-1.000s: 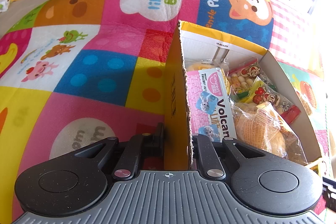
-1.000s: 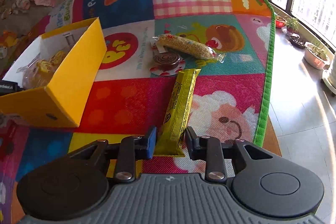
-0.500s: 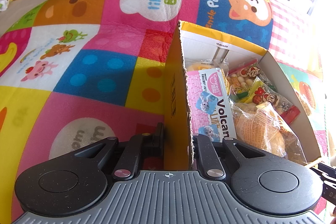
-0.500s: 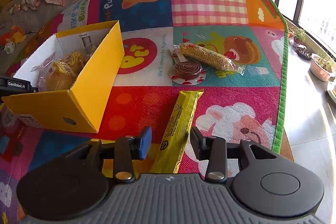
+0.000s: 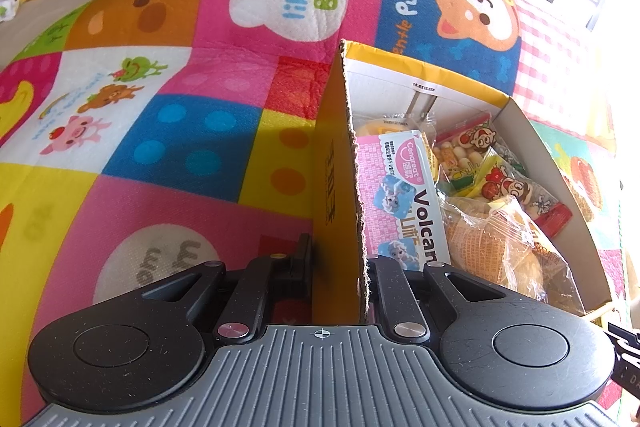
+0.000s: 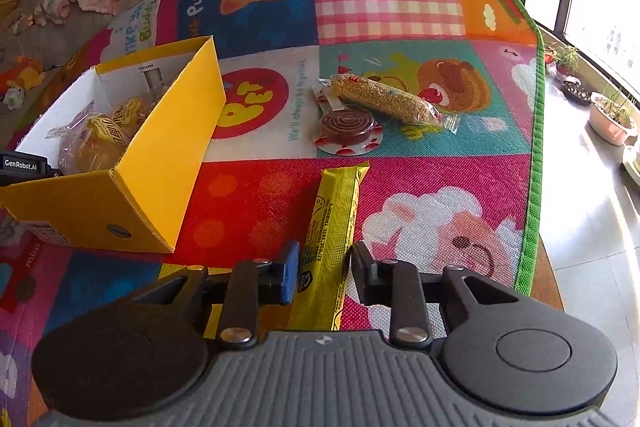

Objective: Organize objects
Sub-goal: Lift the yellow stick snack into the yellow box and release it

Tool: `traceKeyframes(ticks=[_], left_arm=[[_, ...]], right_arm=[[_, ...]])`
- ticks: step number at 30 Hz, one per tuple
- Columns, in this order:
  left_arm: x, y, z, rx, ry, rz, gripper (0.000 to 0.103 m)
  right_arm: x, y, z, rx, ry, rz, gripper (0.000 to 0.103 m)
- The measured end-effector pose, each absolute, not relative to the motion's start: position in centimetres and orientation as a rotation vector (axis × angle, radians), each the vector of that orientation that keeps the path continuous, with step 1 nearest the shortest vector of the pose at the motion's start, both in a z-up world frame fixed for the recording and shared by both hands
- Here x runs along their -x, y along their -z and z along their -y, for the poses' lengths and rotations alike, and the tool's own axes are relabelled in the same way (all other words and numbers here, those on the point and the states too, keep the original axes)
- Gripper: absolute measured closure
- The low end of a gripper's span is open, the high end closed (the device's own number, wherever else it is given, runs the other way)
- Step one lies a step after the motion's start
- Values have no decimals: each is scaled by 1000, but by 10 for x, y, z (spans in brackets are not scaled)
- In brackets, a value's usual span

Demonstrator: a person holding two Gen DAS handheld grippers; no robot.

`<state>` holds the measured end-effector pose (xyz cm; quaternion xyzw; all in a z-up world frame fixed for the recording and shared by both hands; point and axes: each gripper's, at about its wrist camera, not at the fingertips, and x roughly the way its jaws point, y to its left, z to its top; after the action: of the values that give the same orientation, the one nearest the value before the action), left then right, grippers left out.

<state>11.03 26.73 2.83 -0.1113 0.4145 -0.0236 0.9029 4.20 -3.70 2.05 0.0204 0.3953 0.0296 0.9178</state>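
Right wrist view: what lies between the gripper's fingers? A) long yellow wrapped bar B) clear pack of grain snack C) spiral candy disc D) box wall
A: the long yellow wrapped bar lies between the open fingers of the right gripper, with a gap on each side.

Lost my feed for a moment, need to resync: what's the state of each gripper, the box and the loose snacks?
left gripper: shut on the box wall.
right gripper: open, straddling the bar.
yellow box: open-topped, holding snacks.
yellow snack bar: flat on the mat.
grain stick pack: lying sealed.
spiral candy: wrapped, beside it.
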Motion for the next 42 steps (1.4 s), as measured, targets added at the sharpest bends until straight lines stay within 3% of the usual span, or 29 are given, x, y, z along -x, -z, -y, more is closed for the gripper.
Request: traceKeyframes(ticks=[30, 42], left_arm=[[-110, -26, -268, 211, 68, -830, 89], [-110, -26, -268, 209, 66, -831, 89]], right_arm=[[51, -104, 5, -48, -310, -644, 81], [40, -161, -3, -81, -356, -524, 81]])
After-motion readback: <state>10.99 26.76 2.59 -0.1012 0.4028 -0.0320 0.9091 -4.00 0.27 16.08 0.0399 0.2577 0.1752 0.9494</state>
